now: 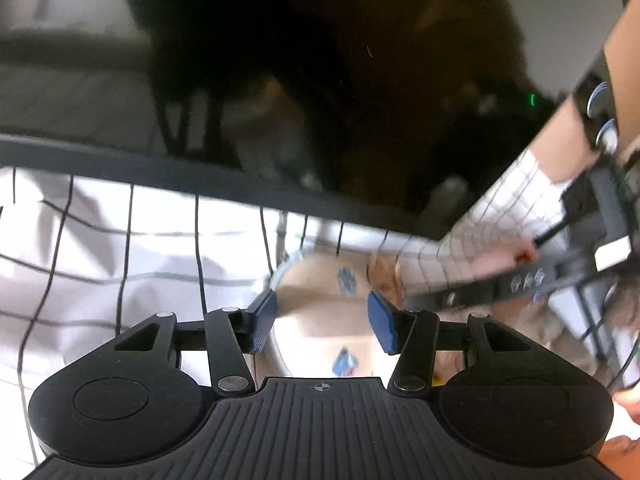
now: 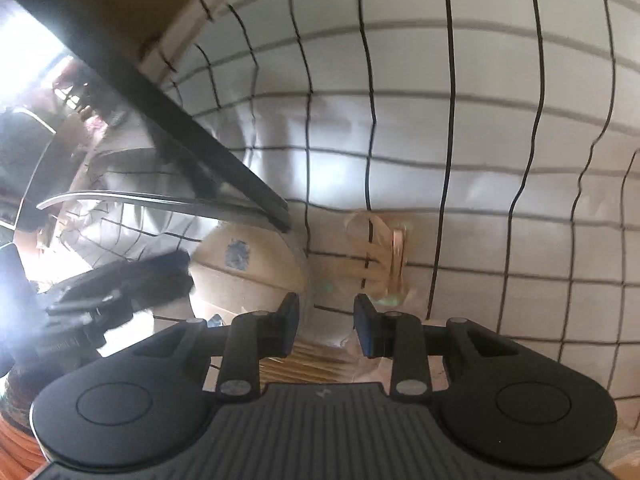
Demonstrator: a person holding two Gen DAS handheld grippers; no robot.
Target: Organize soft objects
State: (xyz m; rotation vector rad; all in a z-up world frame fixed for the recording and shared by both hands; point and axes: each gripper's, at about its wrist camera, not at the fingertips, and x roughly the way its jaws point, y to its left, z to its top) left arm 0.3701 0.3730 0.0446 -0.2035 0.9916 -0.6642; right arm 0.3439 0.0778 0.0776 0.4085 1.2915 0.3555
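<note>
A beige round cushion (image 1: 320,300) with blue paw prints lies on a white sheet with a black grid (image 1: 120,240). My left gripper (image 1: 322,320) straddles it, and both blue pads (image 1: 264,320) meet its sides. From the right wrist the same cushion (image 2: 248,276) shows at centre left, with the blurred left gripper (image 2: 120,288) at its left end. My right gripper (image 2: 327,320) hovers low over the sheet (image 2: 480,160) beside the cushion, its jaws partly apart with cloth in the gap. Whether they pinch that cloth is unclear. A tan patch (image 2: 380,256) shows just ahead of it.
A black frame bar (image 1: 200,176) crosses behind the sheet, with dark floor beyond it. The same bar (image 2: 180,120) runs diagonally at upper left in the right wrist view. A person's bare forearm (image 1: 576,132) and the right gripper (image 1: 460,300) come in from the right.
</note>
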